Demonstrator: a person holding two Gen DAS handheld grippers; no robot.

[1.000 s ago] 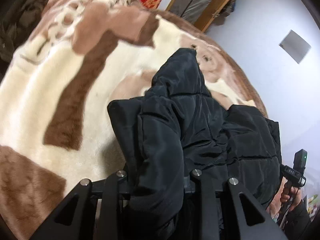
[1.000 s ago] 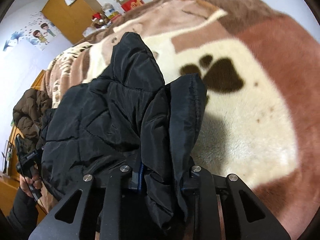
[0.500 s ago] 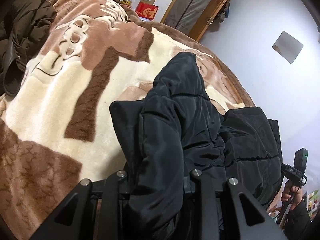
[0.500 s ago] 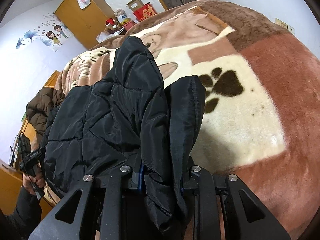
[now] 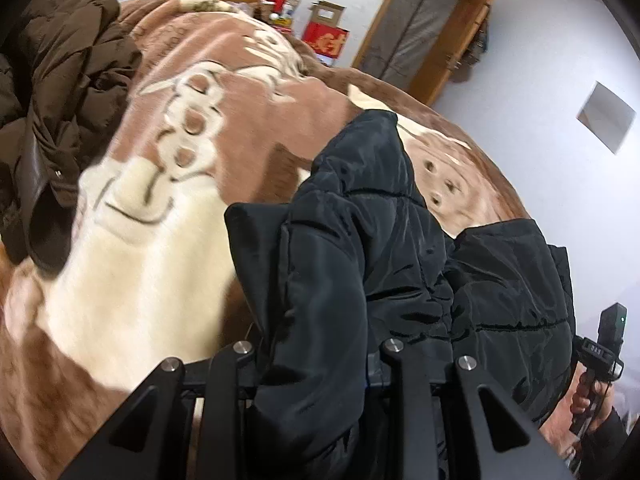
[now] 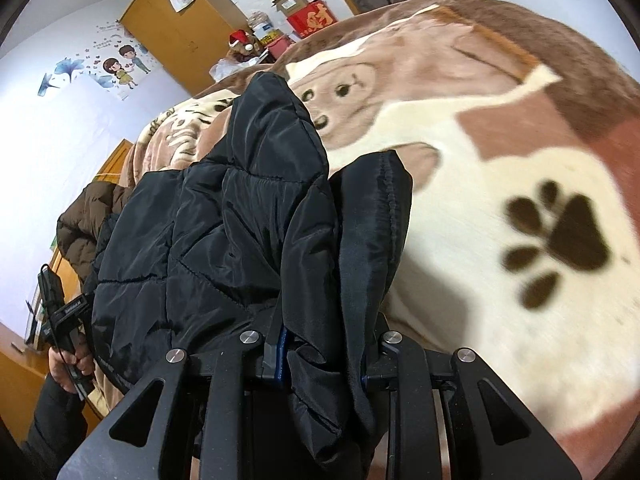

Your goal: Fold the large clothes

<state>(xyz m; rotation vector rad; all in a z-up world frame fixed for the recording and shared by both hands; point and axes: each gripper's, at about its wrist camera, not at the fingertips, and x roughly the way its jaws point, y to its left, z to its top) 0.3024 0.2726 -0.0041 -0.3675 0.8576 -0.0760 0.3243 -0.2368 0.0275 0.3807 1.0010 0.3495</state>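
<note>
A black quilted puffer jacket (image 5: 380,248) hangs bunched between my two grippers above the bed; it also shows in the right wrist view (image 6: 224,232). My left gripper (image 5: 316,356) is shut on a thick fold of the jacket at one end. My right gripper (image 6: 320,344) is shut on a fold at the other end. The fabric covers both sets of fingertips. Part of the jacket drapes forward in a peak toward the blanket.
A brown and cream plush blanket (image 5: 152,264) with dog and paw prints (image 6: 560,236) covers the bed. A dark brown puffer coat (image 5: 60,92) lies at the bed's left edge. A wooden wardrobe (image 6: 180,28), boxes (image 5: 326,36) and a door (image 5: 416,28) stand beyond.
Both grippers have risen and tilted up with the jacket held; more of the room and far bed edge shows. The brown coat has come into the left view.
</note>
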